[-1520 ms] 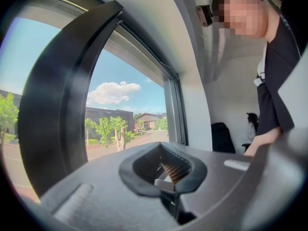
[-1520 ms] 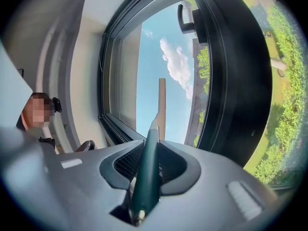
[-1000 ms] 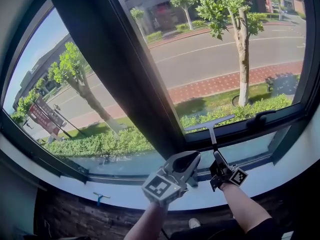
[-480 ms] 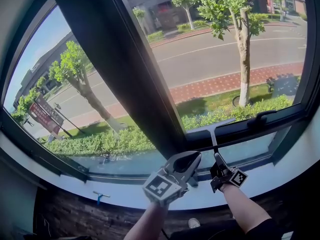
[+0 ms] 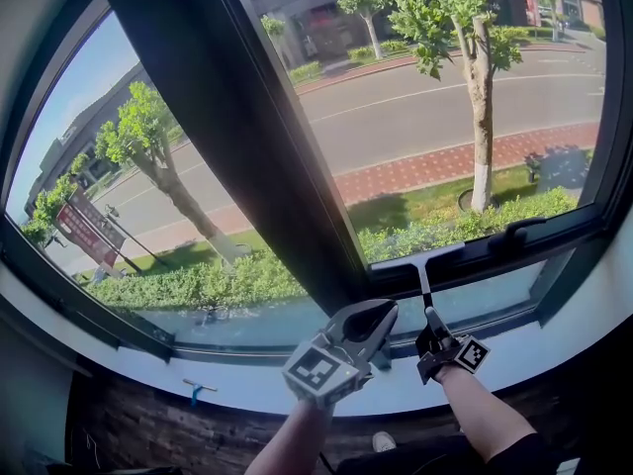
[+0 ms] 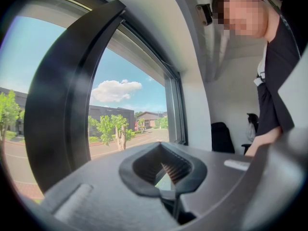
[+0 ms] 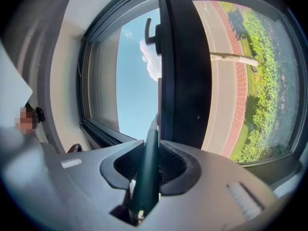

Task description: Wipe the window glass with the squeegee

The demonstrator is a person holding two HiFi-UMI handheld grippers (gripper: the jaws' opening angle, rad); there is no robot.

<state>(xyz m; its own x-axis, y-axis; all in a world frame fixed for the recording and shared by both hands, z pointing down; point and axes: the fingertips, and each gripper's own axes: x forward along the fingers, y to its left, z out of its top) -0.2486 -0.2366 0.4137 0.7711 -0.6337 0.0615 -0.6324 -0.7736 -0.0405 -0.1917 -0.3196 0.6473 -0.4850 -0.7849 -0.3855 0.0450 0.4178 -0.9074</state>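
**A:** How did the tongs stand at that moment?

**B:** The left tongs were pressed together with nothing between them. They were idle just left of the right tongs, which were clamped on the handle of the squeegee.

**A:** And where was the blade?

**B:** Straight beyond the right tongs, the blade lay at the very bottom of the window glass, just above the lower frame bar. I judged that a downward stroke was at its end.

**A:** So what did the next move need?

**B:** I think the blade had to be lifted off and carried up for a fresh strip beside.

**A:** Was anything in the way?

**B:** The window handle stood near, right of the blade. The thick dark post rose beyond the left tongs. Far past both were a tree and a road.
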